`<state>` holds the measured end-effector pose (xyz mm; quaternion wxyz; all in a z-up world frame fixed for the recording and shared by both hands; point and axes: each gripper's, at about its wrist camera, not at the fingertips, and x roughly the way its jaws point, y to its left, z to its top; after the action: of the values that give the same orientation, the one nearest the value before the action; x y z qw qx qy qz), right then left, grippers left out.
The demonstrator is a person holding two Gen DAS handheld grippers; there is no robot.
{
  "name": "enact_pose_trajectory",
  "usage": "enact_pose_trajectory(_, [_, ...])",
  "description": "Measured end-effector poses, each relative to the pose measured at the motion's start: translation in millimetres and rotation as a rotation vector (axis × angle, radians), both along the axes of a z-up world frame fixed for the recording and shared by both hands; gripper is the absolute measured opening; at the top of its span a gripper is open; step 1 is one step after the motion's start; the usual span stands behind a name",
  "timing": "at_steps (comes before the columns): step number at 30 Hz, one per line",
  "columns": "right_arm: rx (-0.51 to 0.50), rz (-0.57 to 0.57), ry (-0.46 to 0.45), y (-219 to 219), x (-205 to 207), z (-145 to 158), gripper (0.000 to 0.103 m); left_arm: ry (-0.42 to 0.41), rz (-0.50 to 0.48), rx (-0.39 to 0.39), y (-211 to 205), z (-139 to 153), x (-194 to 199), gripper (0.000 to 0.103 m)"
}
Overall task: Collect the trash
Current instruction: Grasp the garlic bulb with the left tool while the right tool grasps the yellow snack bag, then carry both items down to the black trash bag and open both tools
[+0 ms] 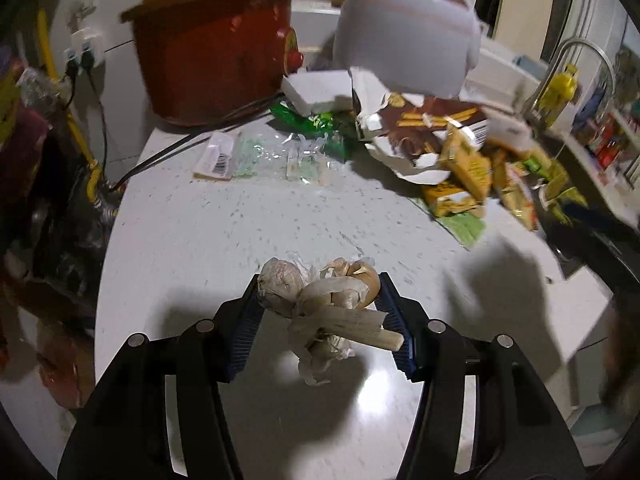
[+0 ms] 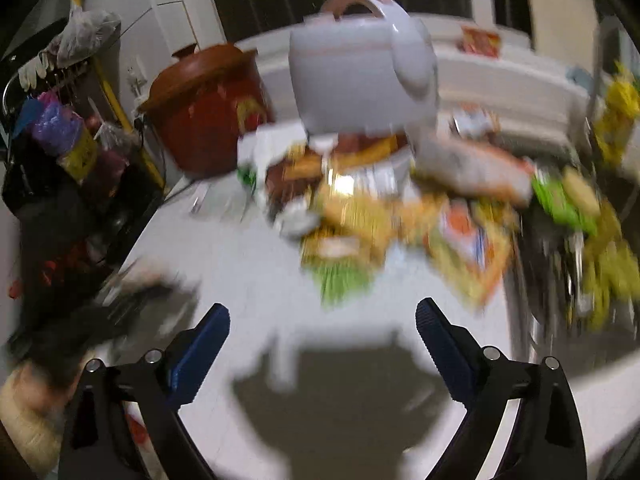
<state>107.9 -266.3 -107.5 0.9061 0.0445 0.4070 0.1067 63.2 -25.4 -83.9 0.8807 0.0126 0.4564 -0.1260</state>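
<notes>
A clump of garlic bulbs, dry skins and a stalk (image 1: 320, 304) sits between the blue pads of my left gripper (image 1: 320, 280), low in the left wrist view. Both pads touch its sides, so the gripper is shut on it above the white counter (image 1: 240, 224). A heap of torn yellow, brown and green snack wrappers (image 1: 460, 160) lies at the far right of the counter. My right gripper (image 2: 323, 306) stands open with nothing between its fingers. The wrapper heap (image 2: 380, 220) lies just beyond it, and that view is blurred.
A red-brown crock pot (image 1: 216, 48) and a white rice cooker (image 1: 408, 40) stand at the back of the counter. Clear plastic packets (image 1: 280, 152), a green wrapper (image 1: 316, 124) and a white foam block (image 1: 316, 88) lie before them. A faucet (image 1: 580, 64) and sink are at right. Bags hang left (image 2: 60, 132).
</notes>
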Motion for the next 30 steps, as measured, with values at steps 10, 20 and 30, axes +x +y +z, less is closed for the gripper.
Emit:
enact_pose_trajectory(10, [-0.342,0.183,0.073,19.9,99.6,-40.5,0.065,0.01,0.115,-0.035,26.4,-1.1,-25.5,0.055])
enact_pose_trajectory(20, [-0.228,0.191,0.064,7.6,89.1,-19.8,0.035,0.003,0.125,-0.054,30.1,2.6,-39.4,0.055])
enact_pose_trajectory(30, [-0.026,0.379,0.059,33.9,-66.5,29.3,0.035,0.016,-0.002,-0.056,36.4,6.5,-102.9,0.055])
